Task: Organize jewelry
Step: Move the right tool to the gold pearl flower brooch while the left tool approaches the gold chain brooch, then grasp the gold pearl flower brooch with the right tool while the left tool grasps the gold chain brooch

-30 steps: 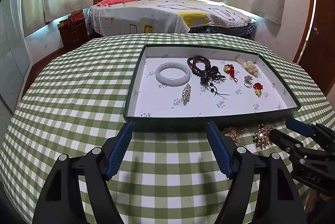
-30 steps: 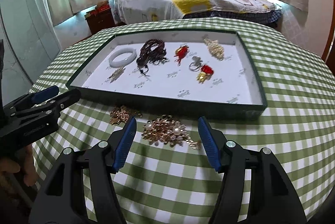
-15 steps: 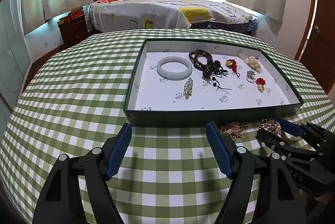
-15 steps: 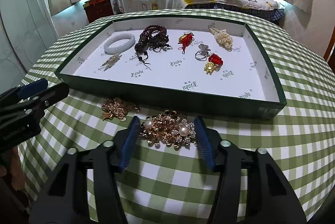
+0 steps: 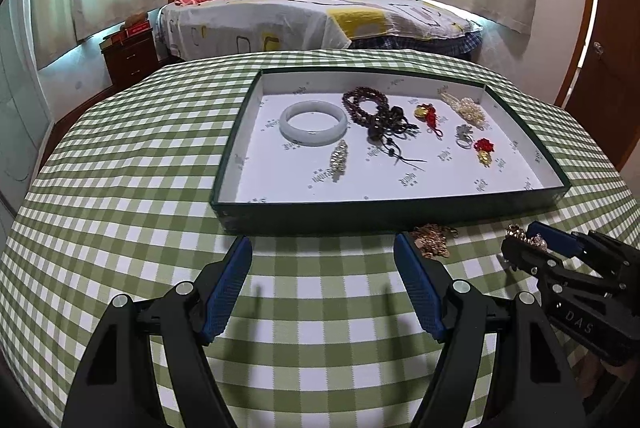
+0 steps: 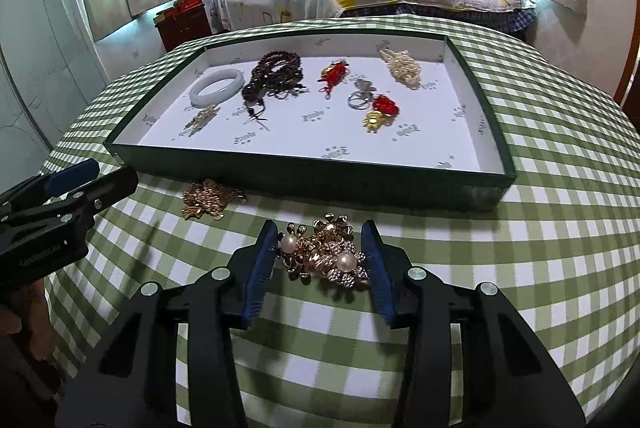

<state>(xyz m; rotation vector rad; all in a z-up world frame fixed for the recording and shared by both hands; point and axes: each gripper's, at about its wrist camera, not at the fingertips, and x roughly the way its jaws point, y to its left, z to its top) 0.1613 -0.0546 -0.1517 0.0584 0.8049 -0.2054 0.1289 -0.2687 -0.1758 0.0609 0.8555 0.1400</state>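
On the green-and-white checked tablecloth [image 6: 560,228] the dark green shallow cardboard tray [image 6: 280,174] lies ahead of me. In it, from left to right: the pale jade bangle [image 6: 217,87], the dark wooden bead string [image 6: 276,74], the red-and-gold charm [image 6: 334,73], the cream pearl cluster [image 6: 402,67]. Before the tray's near wall lies the small gold filigree brooch [image 6: 208,198]; to its right, the gold pearl-set brooch [image 6: 324,254] sits between my right gripper's [image 6: 320,262] closing jaws. My left gripper [image 5: 322,288] stands left of it over bare cloth.

"DAS" on the right claw [image 5: 524,242], tray print illegible
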